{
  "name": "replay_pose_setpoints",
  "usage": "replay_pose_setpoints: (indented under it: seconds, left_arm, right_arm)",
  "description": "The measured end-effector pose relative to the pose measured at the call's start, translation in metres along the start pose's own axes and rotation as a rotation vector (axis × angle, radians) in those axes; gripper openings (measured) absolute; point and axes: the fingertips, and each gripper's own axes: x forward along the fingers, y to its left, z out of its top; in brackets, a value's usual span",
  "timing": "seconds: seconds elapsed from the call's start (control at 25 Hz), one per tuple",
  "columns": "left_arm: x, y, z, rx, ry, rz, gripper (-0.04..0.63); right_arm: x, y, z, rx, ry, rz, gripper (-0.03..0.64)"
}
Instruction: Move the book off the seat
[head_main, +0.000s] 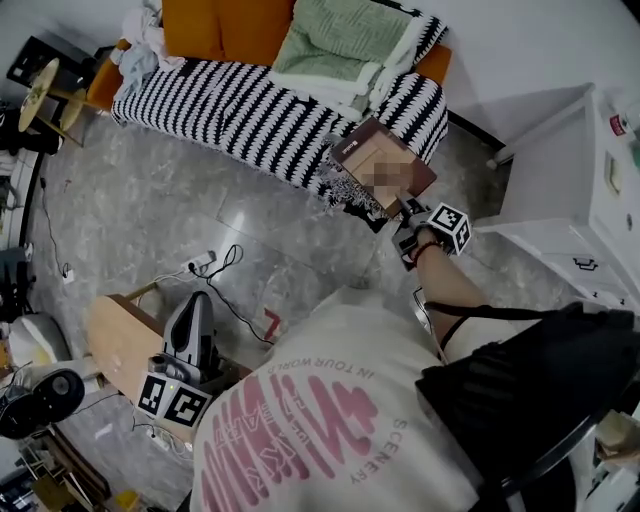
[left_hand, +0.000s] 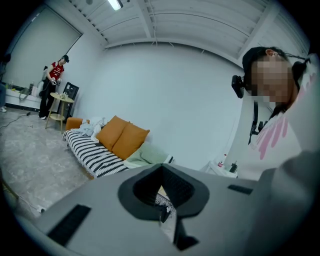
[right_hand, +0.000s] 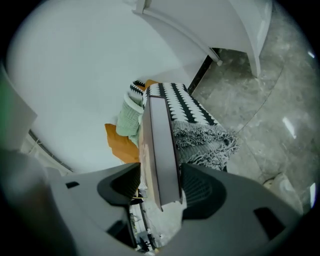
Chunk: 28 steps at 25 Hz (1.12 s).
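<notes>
A brown book (head_main: 383, 165) stands tilted at the right end of the sofa with the black-and-white striped cover (head_main: 240, 105), over the cover's fringe. My right gripper (head_main: 405, 215) is at its lower corner. In the right gripper view the book (right_hand: 161, 145) is edge-on between the jaws of the right gripper (right_hand: 159, 185). The jaws stand wide, with a clear gap on the left side and the right pad close against the book. My left gripper (head_main: 197, 303) hangs low at the left, far from the sofa. Its jaws (left_hand: 165, 210) look closed together with nothing in them.
Orange cushions (head_main: 225, 25) and a green blanket (head_main: 340, 40) lie on the sofa. A white cabinet (head_main: 580, 200) stands to the right. A wooden stool (head_main: 115, 350) is under the left gripper, with a power strip and cable (head_main: 205, 262) on the marble floor. A person (left_hand: 54, 80) stands far off.
</notes>
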Motion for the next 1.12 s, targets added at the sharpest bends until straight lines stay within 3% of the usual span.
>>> replay_pose_setpoints:
  seconds: [0.08, 0.6, 1.12]
  left_arm:
    - [-0.003, 0.003, 0.001, -0.006, -0.012, 0.009, 0.008]
    - [-0.003, 0.007, -0.001, -0.027, -0.028, 0.001, 0.008]
    - [-0.001, 0.004, 0.000, -0.024, -0.035, -0.061, 0.008]
  right_arm:
    - [-0.002, -0.002, 0.004, -0.015, -0.032, -0.032, 0.195]
    - [-0.003, 0.020, -0.008, -0.024, 0.066, 0.071, 0.153]
    - [-0.029, 0.058, -0.011, 0.018, 0.074, 0.218, 0.149]
